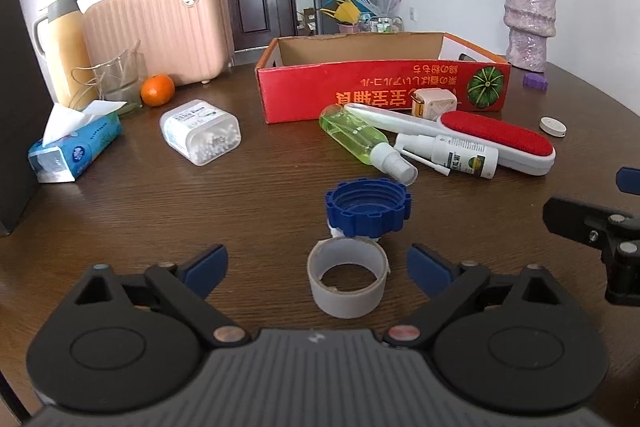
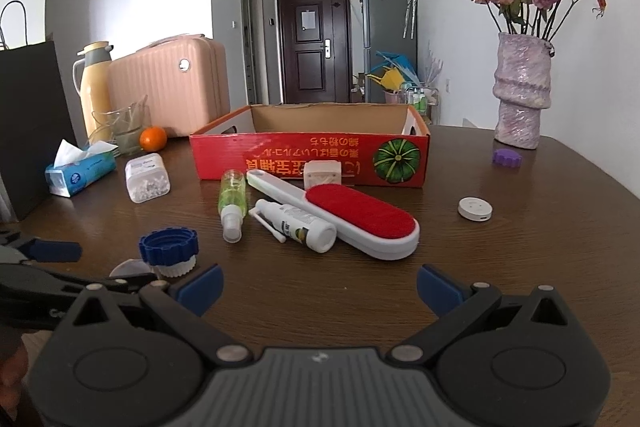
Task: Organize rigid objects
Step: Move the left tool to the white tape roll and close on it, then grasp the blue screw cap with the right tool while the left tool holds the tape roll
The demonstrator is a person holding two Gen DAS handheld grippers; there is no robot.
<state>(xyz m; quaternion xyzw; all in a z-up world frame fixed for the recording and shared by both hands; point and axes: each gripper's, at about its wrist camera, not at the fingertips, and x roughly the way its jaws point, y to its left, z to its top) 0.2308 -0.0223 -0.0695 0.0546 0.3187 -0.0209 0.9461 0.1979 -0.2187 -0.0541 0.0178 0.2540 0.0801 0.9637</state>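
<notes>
My left gripper [image 1: 317, 269] is open, its blue pads on either side of a grey tape roll [image 1: 347, 279] on the wooden table, not touching it. Just beyond lies a blue ridged cap [image 1: 368, 206] on a white base. Farther on are a green spray bottle [image 1: 362, 139], a white spray bottle [image 1: 452, 155], a red lint brush [image 1: 492, 137] and a beige cube [image 1: 434, 101] before an open red cardboard box [image 1: 380, 87]. My right gripper [image 2: 320, 287] is open and empty, short of the lint brush [image 2: 360, 217] and white bottle [image 2: 300, 225].
A clear pellet box [image 1: 200, 131], tissue pack [image 1: 76, 147], orange [image 1: 157, 90], glass jug, thermos and pink suitcase [image 1: 160, 27] stand at the left. A white disc [image 2: 475, 208], purple cap [image 2: 506, 157] and flower vase [image 2: 520, 95] are at the right.
</notes>
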